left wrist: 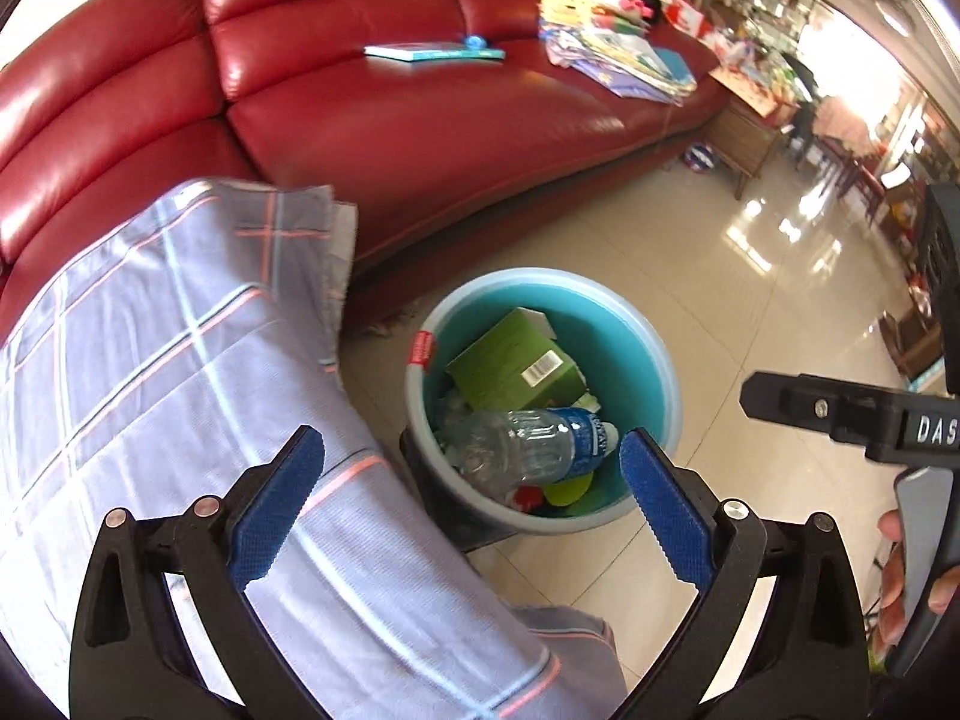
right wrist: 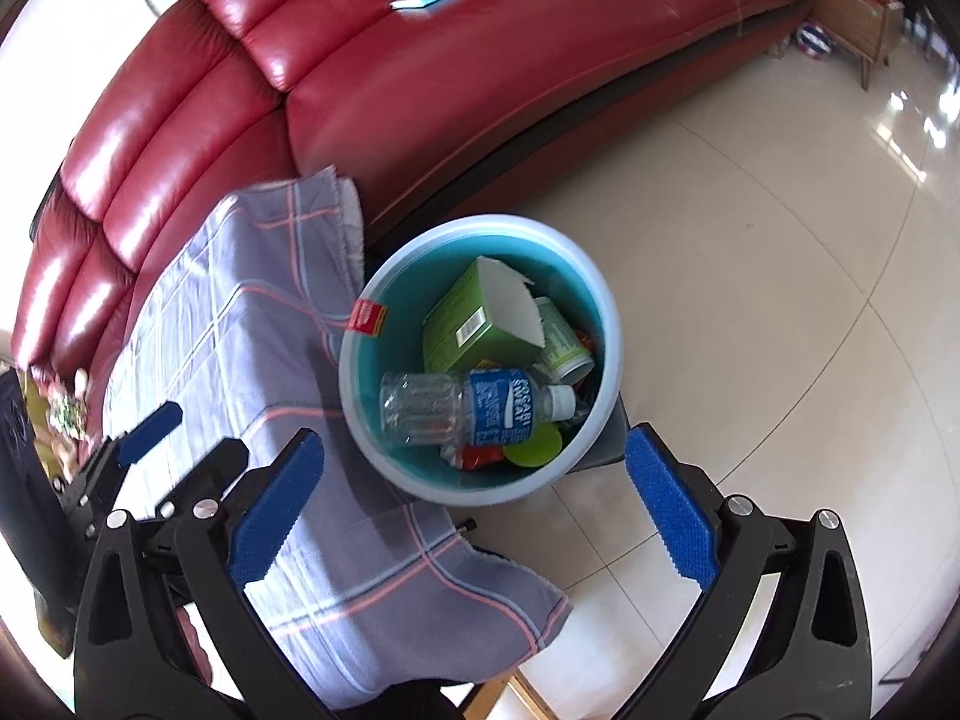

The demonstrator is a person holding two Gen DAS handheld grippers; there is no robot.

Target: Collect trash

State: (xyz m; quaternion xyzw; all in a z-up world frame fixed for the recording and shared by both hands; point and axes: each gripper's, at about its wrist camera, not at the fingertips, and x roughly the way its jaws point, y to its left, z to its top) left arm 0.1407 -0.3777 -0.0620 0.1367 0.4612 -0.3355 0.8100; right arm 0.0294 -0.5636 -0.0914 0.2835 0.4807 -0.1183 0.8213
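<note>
A teal bin (left wrist: pixel 663 372) (right wrist: pixel 606 306) stands on the floor by the sofa. In it lie a clear plastic bottle (left wrist: pixel 528 444) (right wrist: pixel 432 405) with a blue label, a green carton (left wrist: pixel 504 360) (right wrist: pixel 468 324), a green lid (right wrist: pixel 534 447) and red wrappers. My left gripper (left wrist: pixel 474 444) hovers above the bin's near edge, open, with nothing between its blue pads. My right gripper (right wrist: pixel 474 438) is likewise above the bin, open and holding nothing. The right gripper's black body (left wrist: pixel 840 414) shows at the right of the left wrist view. A blue pad of the left gripper (right wrist: pixel 150 426) shows at the left of the right wrist view.
A checked lilac cloth (left wrist: pixel 180 360) (right wrist: pixel 270 360) drapes over something low, left of the bin. Behind is a red leather sofa (left wrist: pixel 390 120) (right wrist: pixel 420 78) with a book (left wrist: pixel 432 51) and a paper stack (left wrist: pixel 618 54). Glossy tile floor (right wrist: pixel 750 270) lies to the right, a wooden cabinet (left wrist: pixel 744 138) beyond.
</note>
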